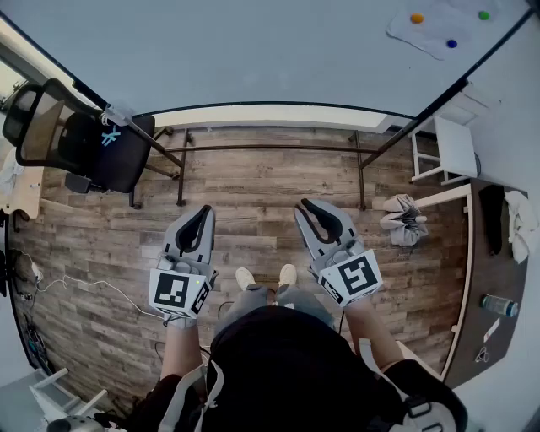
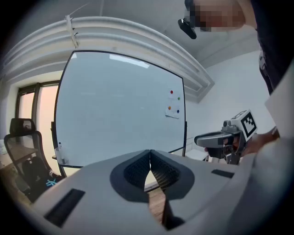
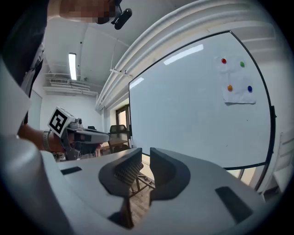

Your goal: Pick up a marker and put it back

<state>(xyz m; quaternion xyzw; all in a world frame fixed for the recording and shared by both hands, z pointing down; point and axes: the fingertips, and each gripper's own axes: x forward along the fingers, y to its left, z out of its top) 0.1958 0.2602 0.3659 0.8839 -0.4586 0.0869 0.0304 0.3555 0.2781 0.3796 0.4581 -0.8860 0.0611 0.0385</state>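
Note:
I stand facing a large whiteboard (image 1: 253,51) on a wheeled frame. A small clear holder (image 2: 59,153) hangs at its lower left corner, with what looks like a marker standing in it. My left gripper (image 1: 203,213) is held level in front of me, well short of the board. Its jaws (image 2: 149,152) meet at the tips with nothing in them. My right gripper (image 1: 307,205) is alongside it, its jaws (image 3: 145,153) parted by a narrow gap and empty. Each gripper also shows from the side in the other's view: the right gripper (image 2: 216,137) and the left gripper (image 3: 85,135).
A sheet of paper with coloured magnets (image 1: 439,25) is stuck at the board's upper right. A black office chair (image 1: 76,135) stands at the left, a white stool (image 1: 447,148) and a dark counter (image 1: 494,278) with a bottle (image 1: 499,305) at the right. Cables (image 1: 84,287) lie on the wooden floor.

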